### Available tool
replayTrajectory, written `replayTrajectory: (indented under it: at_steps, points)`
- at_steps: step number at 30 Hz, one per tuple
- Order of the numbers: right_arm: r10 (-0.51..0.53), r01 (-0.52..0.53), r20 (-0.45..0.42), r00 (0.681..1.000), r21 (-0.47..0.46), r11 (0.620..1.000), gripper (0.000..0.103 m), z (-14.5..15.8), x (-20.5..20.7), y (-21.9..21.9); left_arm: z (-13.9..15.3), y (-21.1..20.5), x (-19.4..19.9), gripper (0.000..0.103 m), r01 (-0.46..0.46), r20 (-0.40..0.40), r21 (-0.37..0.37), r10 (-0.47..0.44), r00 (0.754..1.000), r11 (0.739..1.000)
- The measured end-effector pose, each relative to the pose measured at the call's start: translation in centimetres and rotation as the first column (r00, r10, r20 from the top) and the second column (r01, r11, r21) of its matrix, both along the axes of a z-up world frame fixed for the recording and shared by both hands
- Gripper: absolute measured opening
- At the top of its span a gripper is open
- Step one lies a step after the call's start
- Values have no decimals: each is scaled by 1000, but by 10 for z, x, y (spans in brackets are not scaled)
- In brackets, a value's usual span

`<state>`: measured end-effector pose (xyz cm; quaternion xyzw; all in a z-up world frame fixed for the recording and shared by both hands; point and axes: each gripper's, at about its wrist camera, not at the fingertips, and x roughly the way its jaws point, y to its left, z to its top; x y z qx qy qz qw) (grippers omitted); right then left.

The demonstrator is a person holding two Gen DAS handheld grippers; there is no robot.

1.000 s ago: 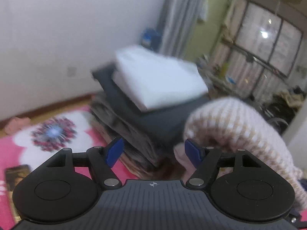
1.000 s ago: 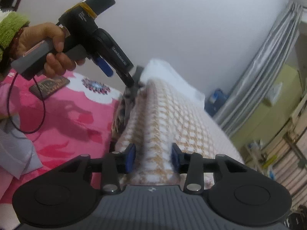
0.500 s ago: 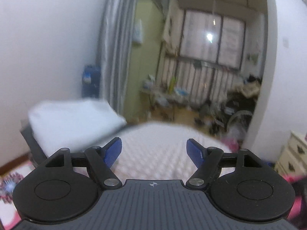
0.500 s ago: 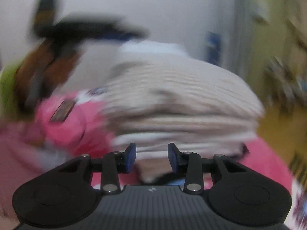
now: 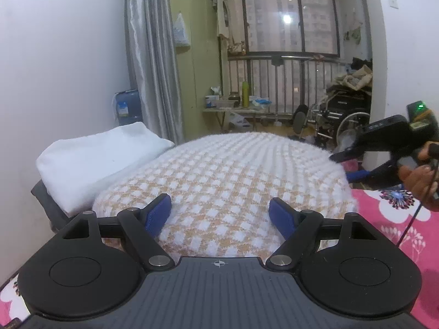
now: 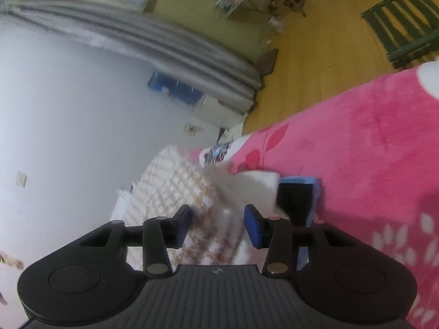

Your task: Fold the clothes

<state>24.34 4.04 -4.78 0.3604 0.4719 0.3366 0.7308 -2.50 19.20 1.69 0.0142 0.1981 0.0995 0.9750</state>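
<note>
A folded white-and-tan checked knit garment point(image 5: 219, 170) lies on top of a stack, beside a folded white cloth point(image 5: 96, 159) and over a dark garment point(image 5: 44, 200). My left gripper point(image 5: 221, 216) hovers at the knit's near edge. Its jaws are wide and still opening, and the blue pads do not press the knit. My right gripper point(image 5: 344, 166), held by a hand point(image 5: 417, 175), sits at the knit's right edge. In the rolled, blurred right wrist view the knit point(image 6: 170, 189) runs between the right gripper point(image 6: 219, 224) pads, whose jaws are opening.
A pink flowered blanket point(image 5: 397, 219) covers the floor around the stack. A blue water jug point(image 5: 126, 107), grey curtain point(image 5: 148, 63), low table and wheelchair point(image 5: 343, 115) stand behind. A green stool point(image 6: 406, 22) sits on the wooden floor. A white wall is on the left.
The knit garment went from hanging beside the stack to lying flat on it. The left view swung round to face the window. The right gripper rolled sharply and its jaws widened.
</note>
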Motion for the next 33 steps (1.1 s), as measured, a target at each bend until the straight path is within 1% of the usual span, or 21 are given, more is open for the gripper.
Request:
replayTrajectory:
  at_steps: [2,5,6,9,11,12,13,14,15,16,17,19,21,23,25,26,28,29,30,32,33]
  points:
    - [-4,4,-23,1000,16,1000,51,-3,5,4,-1,-3,-5,83,7,0,-10,-7,1000,1000]
    - [24,-22,-44,999,64,998,53,-7,12,3,-2,-3,-4,84,14,0,-10,-14,1000,1000]
    - [45,-42,-49,998,64,997,57,-6,14,6,-2,-4,-4,84,16,1,-7,-16,1000,1000]
    - [81,-79,-41,996,51,996,61,2,17,10,-3,-4,-5,84,15,4,-6,-15,1000,1000]
    - [101,-100,-32,994,27,995,61,3,18,15,-4,-4,-5,85,14,6,-7,-14,1000,1000]
    - [116,-116,-23,993,-16,993,56,4,17,22,-5,-5,-4,85,15,7,-7,-15,1000,1000]
    - [120,-120,1,993,-57,991,53,7,15,27,-6,-6,-5,85,16,8,-8,-16,1000,1000]
    - [126,-122,34,991,-95,988,47,11,13,31,-6,-7,-5,86,17,8,-9,-17,1000,1000]
    - [125,-115,71,990,-127,985,35,17,10,36,-7,-8,-5,87,19,9,-10,-19,1000,1000]
    - [117,-102,102,988,-143,984,28,23,8,39,-7,-9,-4,87,19,5,-10,-19,1000,1000]
    - [117,-97,127,985,-149,984,24,32,8,41,-6,-10,-4,87,19,2,-10,-19,1000,1000]
    - [112,-86,190,975,-142,986,22,52,9,45,-2,-11,-2,87,24,-8,-19,-24,1000,1000]
    - [125,-95,272,954,-119,988,22,75,9,48,0,-12,1,88,27,-13,-27,-27,1000,999]
    - [128,-99,298,946,-111,989,22,85,11,52,2,-15,4,89,27,-14,-26,-27,1000,999]
    - [129,-88,278,952,-155,984,22,77,14,56,-1,-18,5,89,24,-21,-7,-24,999,1000]
    - [133,-83,263,956,-193,978,23,62,16,55,-2,-19,4,89,30,-21,0,-30,999,1000]
    - [140,-75,233,962,-268,960,34,33,19,54,-5,-23,2,89,46,-23,20,-45,999,999]
    - [137,-69,217,967,-292,954,49,19,21,52,-6,-26,1,90,55,-26,33,-54,998,998]
    - [95,-48,190,977,-238,970,53,10,22,41,-7,-28,1,91,59,-28,51,-57,998,997]
    - [29,-7,156,987,-141,990,53,7,25,20,-9,-31,0,92,63,-33,72,-61,998,995]
    - [-2,24,159,987,-135,991,53,12,27,14,-9,-30,0,92,63,-32,69,-61,998,996]
